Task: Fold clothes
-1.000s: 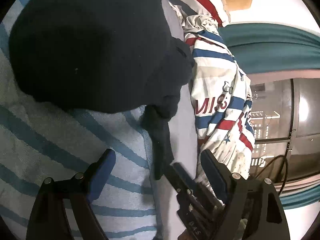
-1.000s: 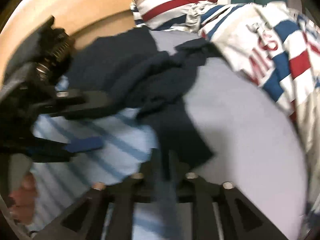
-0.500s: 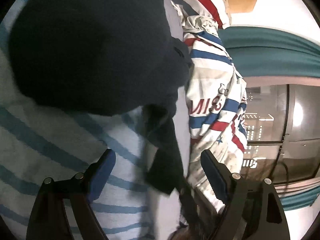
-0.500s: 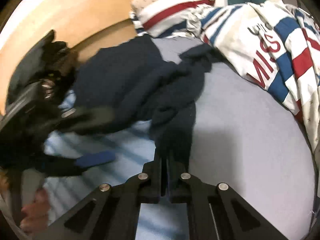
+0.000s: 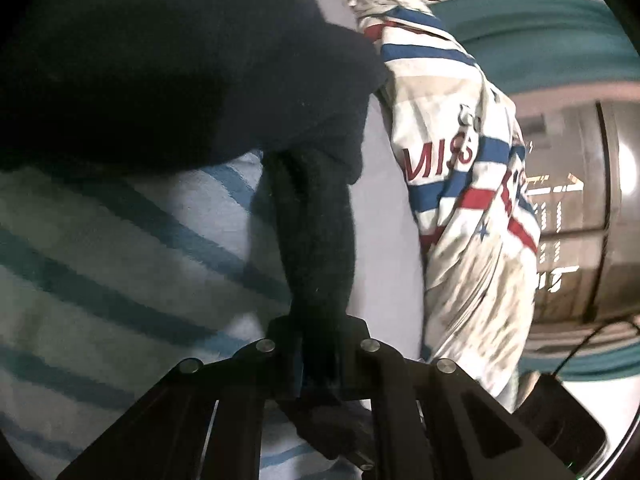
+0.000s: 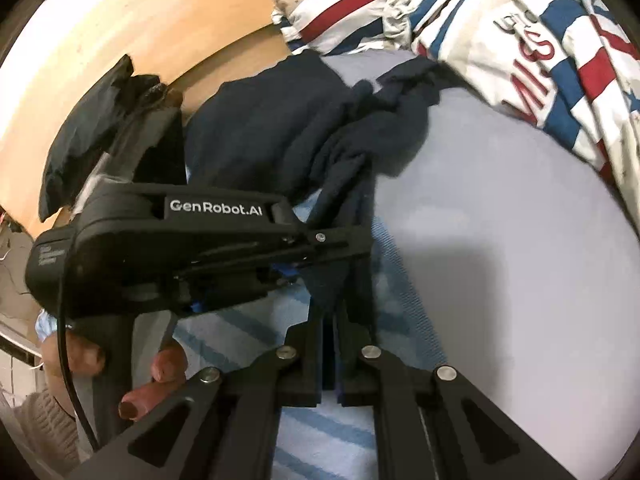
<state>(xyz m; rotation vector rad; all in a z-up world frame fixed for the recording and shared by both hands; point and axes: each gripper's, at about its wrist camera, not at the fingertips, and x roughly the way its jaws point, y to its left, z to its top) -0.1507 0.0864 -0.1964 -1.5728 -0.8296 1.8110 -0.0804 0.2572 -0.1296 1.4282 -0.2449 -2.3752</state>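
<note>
A dark navy garment (image 5: 180, 80) (image 6: 280, 128) lies crumpled on a pale blue striped towel (image 5: 120, 260) (image 6: 320, 440) and the grey sheet (image 6: 500, 280). A narrow navy strip (image 5: 316, 240) of it runs down into my left gripper (image 5: 318, 344), whose jaws are closing with that fabric pinched between them. In the right wrist view the left gripper (image 6: 344, 240) reaches in from the left, just above my right gripper (image 6: 330, 328). The right one is shut on a navy edge of the same garment. A person's hand (image 6: 160, 364) holds the left tool.
A red, white and blue striped duvet (image 5: 460, 160) (image 6: 540, 60) is bunched on the right of the bed, with a matching pillow (image 6: 352, 4) at the head. A wooden headboard (image 6: 160, 20) runs behind. A teal curtain (image 5: 520, 16) and dark window (image 5: 580, 200) lie beyond.
My left gripper's jaws went from wide apart to closed on the navy strip. My right gripper shut on the navy edge and drew it nearer; the two grippers now sit close together.
</note>
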